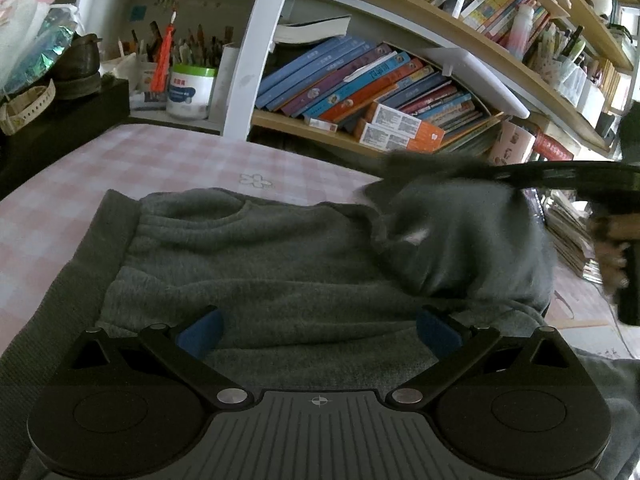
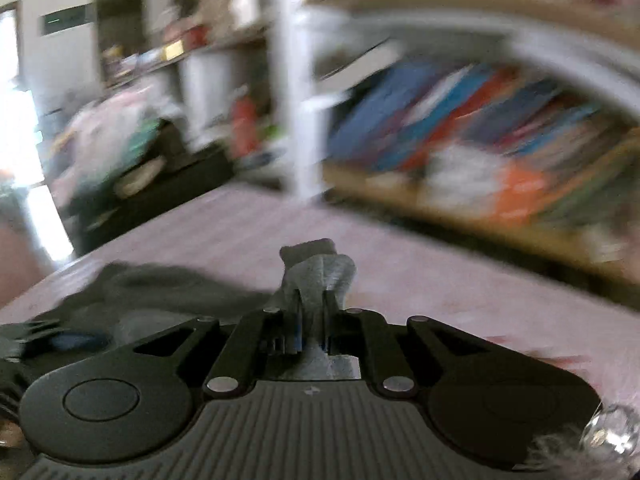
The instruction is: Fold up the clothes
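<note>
A dark grey knit garment point(image 1: 256, 256) lies spread on the pink checked tablecloth point(image 1: 168, 152). My left gripper point(image 1: 318, 330) hovers low over its near part, open, blue pads wide apart with only flat cloth under them. At the right of the left wrist view the garment's right part point(image 1: 472, 240) is lifted in a blurred bunch under the black right gripper tool point(image 1: 568, 178), held by a hand point(image 1: 608, 248). In the right wrist view my right gripper point(image 2: 312, 300) is shut on a pinched fold of the grey fabric point(image 2: 320, 268), which sticks up between the fingers.
A shelf of slanted books point(image 1: 360, 84) runs along the table's far side behind a white post point(image 1: 260, 48). A white jar point(image 1: 190, 92), pens and a black box point(image 1: 60, 120) stand at the far left. Paper stacks point(image 1: 568, 232) sit at the right.
</note>
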### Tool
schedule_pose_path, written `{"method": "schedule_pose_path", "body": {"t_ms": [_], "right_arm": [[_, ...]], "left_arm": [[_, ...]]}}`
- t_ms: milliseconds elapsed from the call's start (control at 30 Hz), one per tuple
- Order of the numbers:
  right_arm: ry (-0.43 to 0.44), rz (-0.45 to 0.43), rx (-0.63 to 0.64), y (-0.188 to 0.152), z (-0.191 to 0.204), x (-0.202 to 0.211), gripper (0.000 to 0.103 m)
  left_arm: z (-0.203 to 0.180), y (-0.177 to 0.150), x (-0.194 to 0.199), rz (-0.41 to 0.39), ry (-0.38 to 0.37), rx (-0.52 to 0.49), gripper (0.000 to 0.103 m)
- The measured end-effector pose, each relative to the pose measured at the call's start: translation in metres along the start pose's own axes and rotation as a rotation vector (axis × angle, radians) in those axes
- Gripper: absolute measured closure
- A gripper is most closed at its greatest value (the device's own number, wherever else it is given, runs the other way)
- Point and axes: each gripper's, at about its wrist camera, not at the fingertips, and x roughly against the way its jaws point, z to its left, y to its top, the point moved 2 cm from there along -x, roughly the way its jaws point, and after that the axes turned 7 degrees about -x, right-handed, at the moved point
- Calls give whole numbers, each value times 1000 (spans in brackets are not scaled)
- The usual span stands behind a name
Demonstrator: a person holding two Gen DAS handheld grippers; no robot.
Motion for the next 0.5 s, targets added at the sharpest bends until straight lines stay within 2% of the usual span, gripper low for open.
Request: {"method": "schedule_pose_path", "body": {"t_ms": [67, 167, 233, 300, 367, 500], "right_arm": [[-144, -54, -47, -4, -35, 28, 95], [-343, -61, -108, -28, -77, 61, 95], [-424, -9, -162, -50, -101, 75, 93], [-450, 60, -221, -73, -120, 82, 87], [-438, 102, -256, -90, -129, 87, 85], [-417, 86, -268, -95, -132, 99, 74]], "left_arm": [[-1, 0, 0, 0, 1, -1, 0], [-1, 0, 0, 2, 4, -6, 0], [-1, -1, 0, 3, 6, -8, 0], [-2, -1, 0, 4, 7, -11, 0], [-2, 0, 0, 6, 8, -13, 0], [-3, 0, -1, 7, 11, -16, 0]]}}
